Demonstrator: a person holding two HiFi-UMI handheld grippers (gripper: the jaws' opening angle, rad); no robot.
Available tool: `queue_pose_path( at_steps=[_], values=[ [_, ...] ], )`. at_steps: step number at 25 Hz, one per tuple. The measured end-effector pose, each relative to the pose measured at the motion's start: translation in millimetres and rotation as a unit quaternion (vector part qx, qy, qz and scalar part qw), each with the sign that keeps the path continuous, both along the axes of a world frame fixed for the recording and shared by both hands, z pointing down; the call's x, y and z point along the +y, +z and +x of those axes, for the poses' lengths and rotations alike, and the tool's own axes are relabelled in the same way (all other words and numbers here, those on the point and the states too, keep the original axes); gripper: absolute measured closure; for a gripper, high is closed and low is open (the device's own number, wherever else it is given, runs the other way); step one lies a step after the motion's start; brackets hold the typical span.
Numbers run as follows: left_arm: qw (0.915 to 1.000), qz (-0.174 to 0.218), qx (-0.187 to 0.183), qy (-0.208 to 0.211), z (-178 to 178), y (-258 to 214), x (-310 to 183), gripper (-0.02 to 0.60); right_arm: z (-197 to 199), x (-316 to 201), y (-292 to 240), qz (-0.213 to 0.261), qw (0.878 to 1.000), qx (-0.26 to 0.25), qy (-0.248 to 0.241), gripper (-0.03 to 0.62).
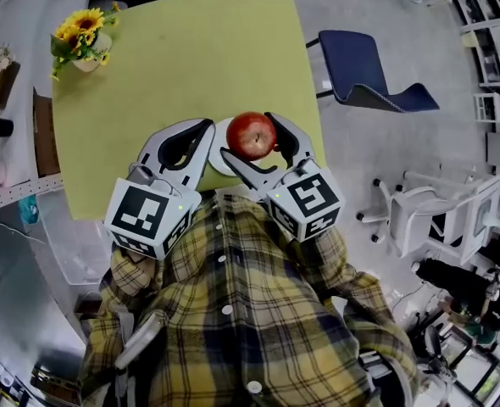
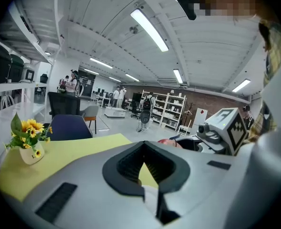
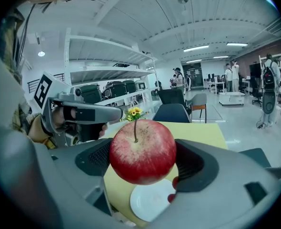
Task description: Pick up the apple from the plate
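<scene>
A red apple (image 1: 252, 134) with a stem is held between the pads of my right gripper (image 1: 250, 136), which is shut on it near the front edge of the yellow-green table (image 1: 165, 75). In the right gripper view the apple (image 3: 143, 149) hangs above a small white plate (image 3: 150, 200) that has nothing on it. A sliver of that plate (image 1: 217, 161) shows beside the right jaw. My left gripper (image 1: 204, 134) lies just left of the apple, jaws together and empty (image 2: 145, 173). A sliver of the apple (image 2: 171, 141) shows past it.
A vase of sunflowers (image 1: 82, 39) stands at the table's far left corner. A blue chair (image 1: 370, 70) sits right of the table and a white office chair (image 1: 432, 210) further right. A shelf with small items (image 1: 0, 125) runs along the left.
</scene>
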State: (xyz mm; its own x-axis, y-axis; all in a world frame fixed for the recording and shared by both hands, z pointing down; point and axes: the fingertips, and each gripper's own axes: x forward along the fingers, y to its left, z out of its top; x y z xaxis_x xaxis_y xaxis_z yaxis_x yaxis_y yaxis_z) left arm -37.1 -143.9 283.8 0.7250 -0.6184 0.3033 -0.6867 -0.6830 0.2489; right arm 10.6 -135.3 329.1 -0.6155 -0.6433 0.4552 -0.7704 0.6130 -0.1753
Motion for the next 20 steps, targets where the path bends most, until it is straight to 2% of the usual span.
queue_pose_path(
  at_steps=[10, 20],
  values=[
    [0.9998, 0.018, 0.011, 0.0, 1.2, -12.1, -8.8, 0.574, -7.9, 0.5, -28.3, 0.013, 1.0, -0.014, -0.01, 0.203],
    [0.9999, 0.006, 0.009, -0.011, -2.1, -4.4, -14.4, 0.574, -5.2, -4.7, -20.9, 0.0, 1.0, -0.012, -0.013, 0.203]
  ],
)
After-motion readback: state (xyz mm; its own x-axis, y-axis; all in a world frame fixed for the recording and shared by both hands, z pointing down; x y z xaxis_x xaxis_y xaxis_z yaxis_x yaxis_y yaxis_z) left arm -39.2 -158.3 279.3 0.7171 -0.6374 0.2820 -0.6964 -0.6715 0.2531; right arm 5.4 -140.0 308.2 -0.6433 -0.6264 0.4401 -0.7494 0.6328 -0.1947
